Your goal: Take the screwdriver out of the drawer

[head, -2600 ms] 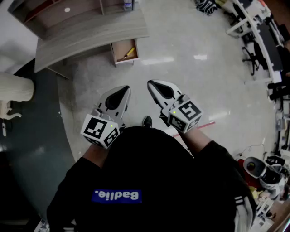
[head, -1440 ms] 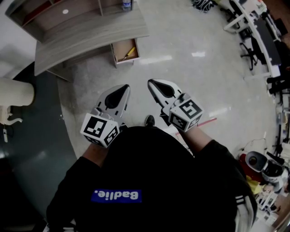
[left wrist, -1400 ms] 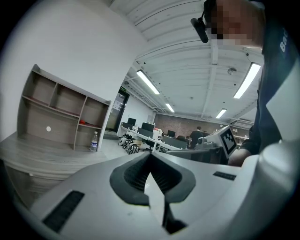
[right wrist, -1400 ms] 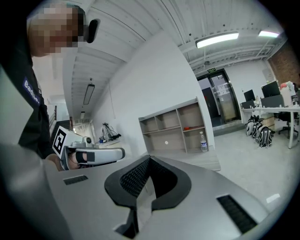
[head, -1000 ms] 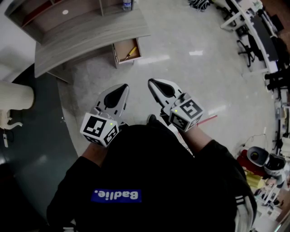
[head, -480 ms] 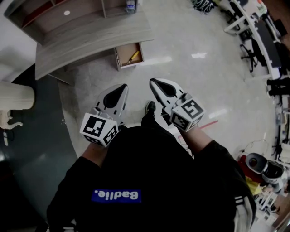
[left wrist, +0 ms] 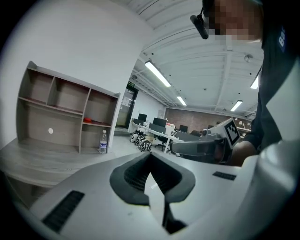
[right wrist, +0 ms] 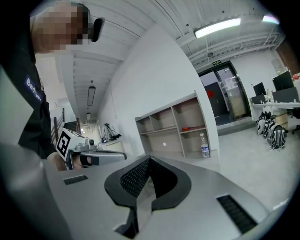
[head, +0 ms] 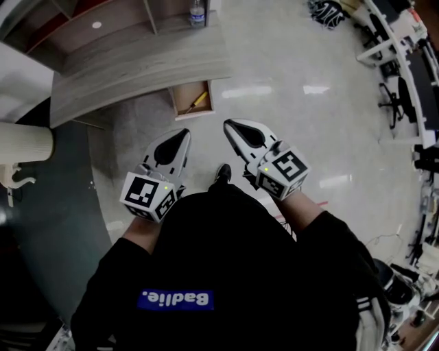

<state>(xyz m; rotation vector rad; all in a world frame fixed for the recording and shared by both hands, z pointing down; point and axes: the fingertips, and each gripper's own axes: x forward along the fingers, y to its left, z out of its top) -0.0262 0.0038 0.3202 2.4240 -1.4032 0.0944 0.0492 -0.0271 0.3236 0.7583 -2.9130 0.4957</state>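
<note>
The screwdriver, yellow-handled, lies in the open wooden drawer that sticks out from under the grey desk in the head view. My left gripper and right gripper are held side by side in front of the body, well short of the drawer, both pointing toward it. Each is shut with nothing between its jaws. The left gripper view has the left gripper with its jaws meeting at the tip. The right gripper view shows the same for the right gripper. Neither gripper view shows the drawer.
A water bottle stands on the desk beside a cubby shelf. A dark carpet area lies to the left. Office chairs and desks line the far right. Glossy floor spreads between me and the desk.
The desk and drawer have drawn closer and shifted in the head view as the person walks toward them. Both grippers keep the same shut pose in front of the body.
</note>
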